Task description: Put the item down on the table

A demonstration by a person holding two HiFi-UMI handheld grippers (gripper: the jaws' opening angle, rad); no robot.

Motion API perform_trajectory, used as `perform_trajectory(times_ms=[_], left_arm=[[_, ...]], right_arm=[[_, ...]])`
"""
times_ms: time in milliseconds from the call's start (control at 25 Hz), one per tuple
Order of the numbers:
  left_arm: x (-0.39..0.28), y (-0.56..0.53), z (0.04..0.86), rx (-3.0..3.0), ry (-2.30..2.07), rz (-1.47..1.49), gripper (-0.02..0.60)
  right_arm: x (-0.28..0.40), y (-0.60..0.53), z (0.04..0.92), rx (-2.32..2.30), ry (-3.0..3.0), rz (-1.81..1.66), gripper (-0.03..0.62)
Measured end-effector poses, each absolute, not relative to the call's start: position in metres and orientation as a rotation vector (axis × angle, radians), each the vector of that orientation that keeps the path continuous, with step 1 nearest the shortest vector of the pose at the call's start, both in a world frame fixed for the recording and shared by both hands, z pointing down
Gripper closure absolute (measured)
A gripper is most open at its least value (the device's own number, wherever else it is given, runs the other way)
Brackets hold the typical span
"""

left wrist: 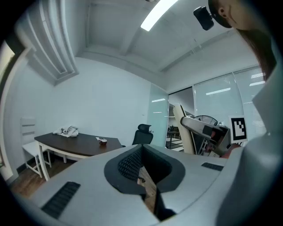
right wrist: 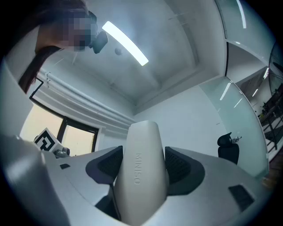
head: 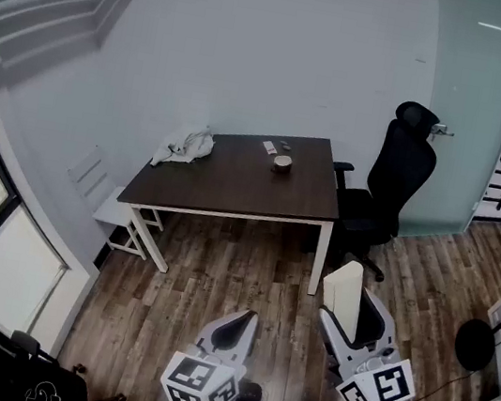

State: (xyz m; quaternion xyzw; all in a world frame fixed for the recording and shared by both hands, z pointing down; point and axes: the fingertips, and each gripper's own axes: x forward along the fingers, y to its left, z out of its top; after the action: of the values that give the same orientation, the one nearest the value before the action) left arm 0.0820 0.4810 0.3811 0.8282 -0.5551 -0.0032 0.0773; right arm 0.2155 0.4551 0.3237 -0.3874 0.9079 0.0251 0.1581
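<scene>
A tall cream-white item (head: pixel 344 297) with a rounded top stands upright between the jaws of my right gripper (head: pixel 353 309), which is shut on it. In the right gripper view the white item (right wrist: pixel 141 172) fills the gap between both dark pads and carries embossed lettering. My left gripper (head: pixel 237 324) hangs beside it to the left, shut, with nothing held; the left gripper view shows its pads (left wrist: pixel 132 163) nearly meeting. The dark brown table (head: pixel 234 187) with white legs stands well ahead of both grippers, across the wood floor.
On the table lie a crumpled white cloth (head: pixel 184 146), a small round object (head: pixel 282 162) and small flat items (head: pixel 272 146). A black office chair (head: pixel 391 185) stands at the table's right end, a frosted glass partition (head: pixel 466 107) behind it. Another black chair (head: pixel 21 375) is at bottom left.
</scene>
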Motion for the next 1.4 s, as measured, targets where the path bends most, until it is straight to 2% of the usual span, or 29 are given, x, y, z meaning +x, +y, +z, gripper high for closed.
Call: perform_trajectory(times_ms=[560,1400], left_arm=[[0.056,0.427,0.391,2.48,-1.632,-0.008,0.563],[-0.005,0.284,0.388,2.493,-1.596,-0.041,0.563]], right_arm=[[0.191,0.399,0.335,-1.118,2.584,0.023,0.287],[0.133,0.26,0.328,-1.155,2.576,0.022,0.287]])
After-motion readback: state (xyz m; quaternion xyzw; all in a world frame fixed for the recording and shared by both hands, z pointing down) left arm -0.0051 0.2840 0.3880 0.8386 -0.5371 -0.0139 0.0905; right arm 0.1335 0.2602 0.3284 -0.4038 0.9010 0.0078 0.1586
